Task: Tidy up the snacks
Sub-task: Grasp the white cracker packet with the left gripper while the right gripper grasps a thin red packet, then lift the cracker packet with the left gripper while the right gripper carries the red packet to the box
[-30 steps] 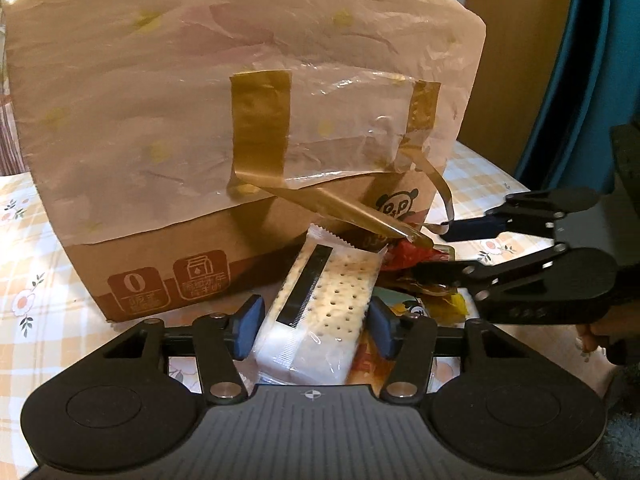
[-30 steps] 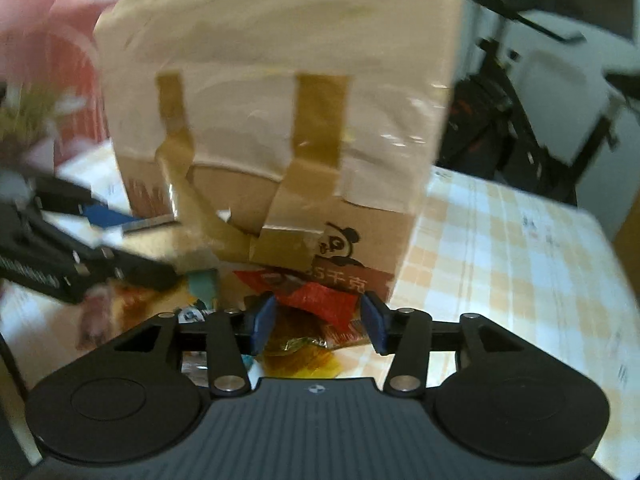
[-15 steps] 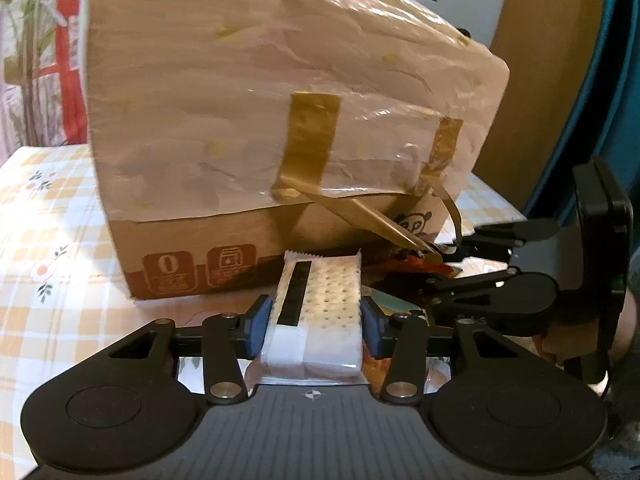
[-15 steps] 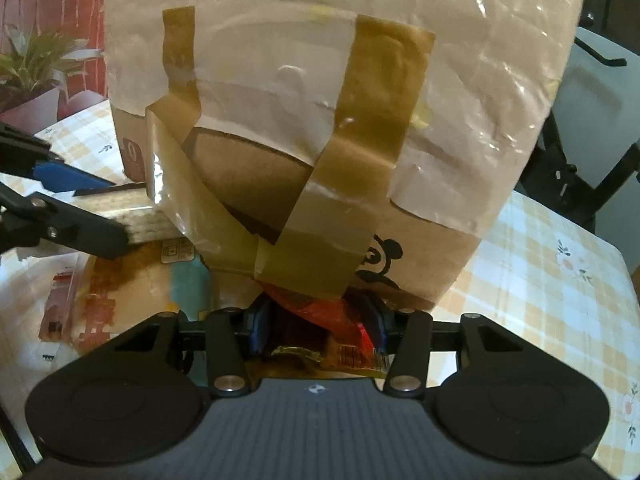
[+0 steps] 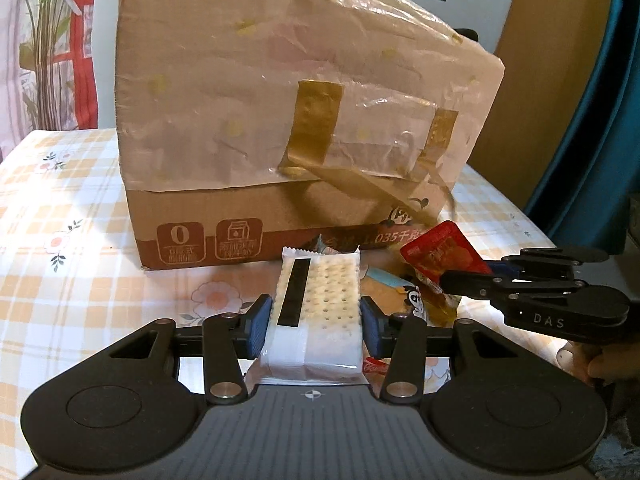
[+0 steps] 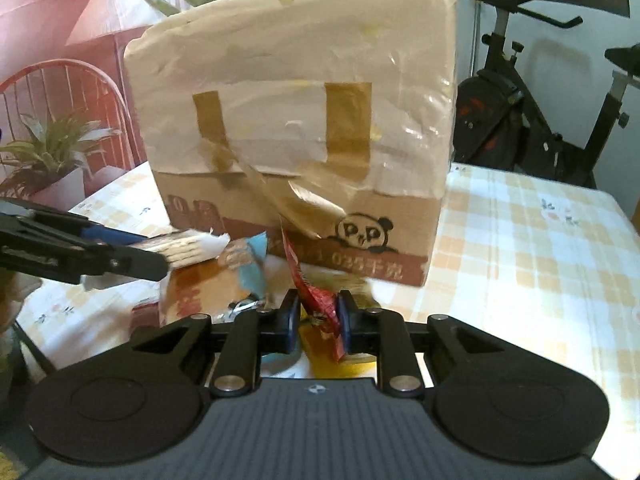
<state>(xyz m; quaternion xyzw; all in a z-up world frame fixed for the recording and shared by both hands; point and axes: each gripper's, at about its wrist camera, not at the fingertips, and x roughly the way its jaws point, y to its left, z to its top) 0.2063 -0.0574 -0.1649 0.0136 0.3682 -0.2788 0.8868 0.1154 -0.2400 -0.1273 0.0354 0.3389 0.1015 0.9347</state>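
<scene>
Left wrist view: the left gripper (image 5: 316,322) is clamped on a cracker packet (image 5: 318,304), its blue pads pressed against the packet's two long sides. The packet lies lengthwise between the fingers, clear-wrapped, showing pale dotted crackers and one black stripe along its left half; its crimped far end points away from the gripper toward the cardboard box (image 5: 288,128). The jaws stand moderately apart, at the packet's width.

To the right of this gripper, the right gripper (image 5: 466,276) comes in from the side and pinches a red sachet (image 5: 442,250), which stands up above its fingertips.

Right wrist view: the right gripper (image 6: 318,320) is clamped on the red sachet (image 6: 316,296); its jaws have just been closing, stand nearly together, and the crumpled wrapper sits on edge between the pads, twisted and tilted up to the left. Below and beyond these fingers lie other loose snack wrappers (image 6: 224,280) in orange, blue and yellow, on a checked tablecloth (image 6: 520,240). The left gripper (image 6: 160,258) shows at the left with the cracker packet (image 6: 188,246) in its tips.

The box stands just beyond both grippers, upright, its upper part covered in pale paper held by brown tape strips (image 6: 348,120), one strip hanging loose down the front. A panda print (image 6: 366,232) marks the bare lower band.
</scene>
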